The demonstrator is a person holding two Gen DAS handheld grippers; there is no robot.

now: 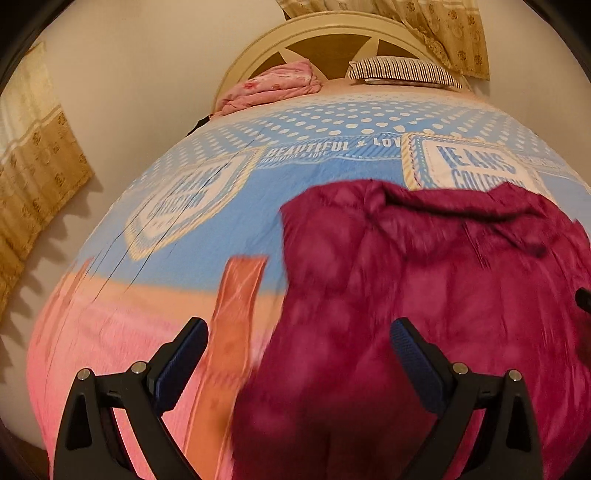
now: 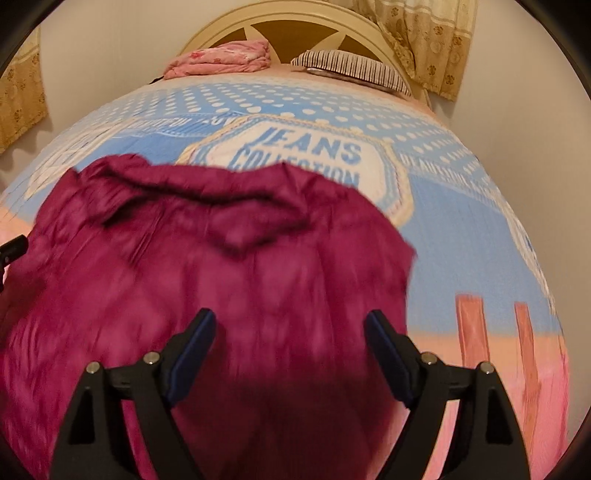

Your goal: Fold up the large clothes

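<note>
A large magenta garment with a mottled tie-dye look lies spread on the bed, its far edge rumpled. In the right wrist view the same garment fills the lower left. My left gripper hangs above the garment's left edge, jaws wide apart with no cloth between the blue pads. My right gripper is over the garment's near right part, also open with nothing pinched. A dark tip of the right gripper shows at the edge of the left wrist view, and the left gripper's tip appears in the right wrist view.
The bed carries a blue, white and pink printed sheet with "JEANS COLLECTION" patches. At the headboard lie a folded pink blanket and a striped pillow. Beige curtains hang on the walls left and right.
</note>
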